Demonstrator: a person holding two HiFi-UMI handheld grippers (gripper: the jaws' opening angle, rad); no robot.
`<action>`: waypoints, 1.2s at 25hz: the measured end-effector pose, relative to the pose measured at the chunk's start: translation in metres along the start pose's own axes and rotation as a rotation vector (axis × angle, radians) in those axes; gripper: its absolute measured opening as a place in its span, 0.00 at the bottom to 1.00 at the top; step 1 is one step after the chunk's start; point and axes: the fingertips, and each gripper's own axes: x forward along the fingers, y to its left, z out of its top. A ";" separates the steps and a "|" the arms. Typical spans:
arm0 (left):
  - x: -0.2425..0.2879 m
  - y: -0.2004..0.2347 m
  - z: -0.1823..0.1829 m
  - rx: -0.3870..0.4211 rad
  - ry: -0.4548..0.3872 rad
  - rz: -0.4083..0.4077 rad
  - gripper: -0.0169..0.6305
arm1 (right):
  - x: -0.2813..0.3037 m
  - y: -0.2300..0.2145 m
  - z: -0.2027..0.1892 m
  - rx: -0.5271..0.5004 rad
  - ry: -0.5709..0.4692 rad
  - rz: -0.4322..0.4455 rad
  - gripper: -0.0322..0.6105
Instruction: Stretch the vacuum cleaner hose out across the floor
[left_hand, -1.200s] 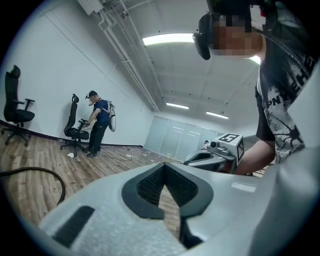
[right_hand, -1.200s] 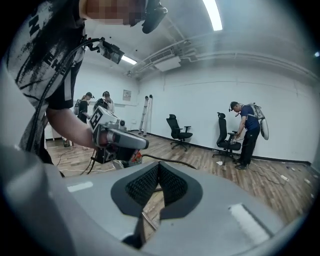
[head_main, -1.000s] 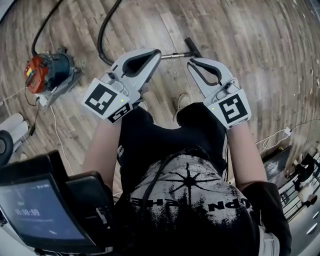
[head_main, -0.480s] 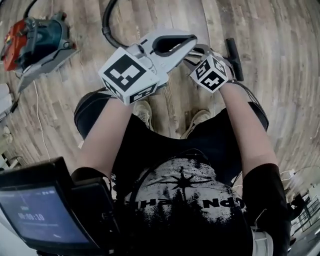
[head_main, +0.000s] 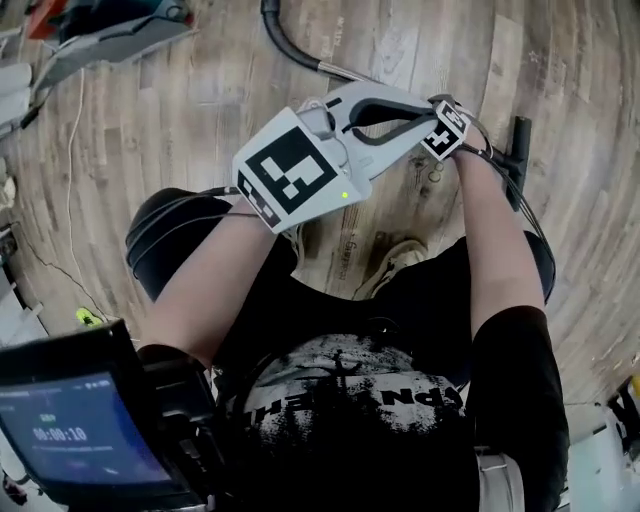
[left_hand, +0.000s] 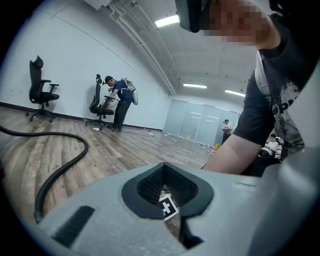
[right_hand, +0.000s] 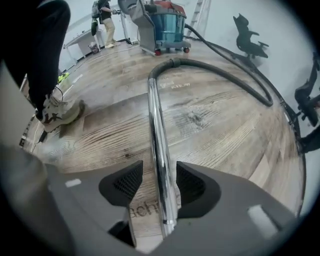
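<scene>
My right claw, jaws having just been opening, straddles the chrome wand without pressing (stiff, slick, I judge; grip here, since the hose flexes). My left claw is clenched, empty.

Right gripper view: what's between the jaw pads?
The shiny chrome vacuum wand tube. The jaws of the right gripper have just been opening and straddle it without pressing, as the right gripper view shows.

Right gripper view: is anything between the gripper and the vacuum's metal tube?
Nothing visible. The right gripper, whose jaws have just been opening, straddles the metal tube, with a gap on each side.
</scene>
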 end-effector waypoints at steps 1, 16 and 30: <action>-0.002 0.002 -0.004 -0.012 0.002 0.018 0.03 | 0.011 0.004 -0.001 0.011 0.011 0.018 0.39; -0.017 0.013 -0.012 -0.107 0.002 0.104 0.03 | 0.044 -0.004 -0.006 0.027 0.095 0.074 0.37; -0.008 -0.001 -0.019 -0.157 0.004 0.072 0.03 | 0.042 0.002 -0.007 -0.034 0.085 0.031 0.33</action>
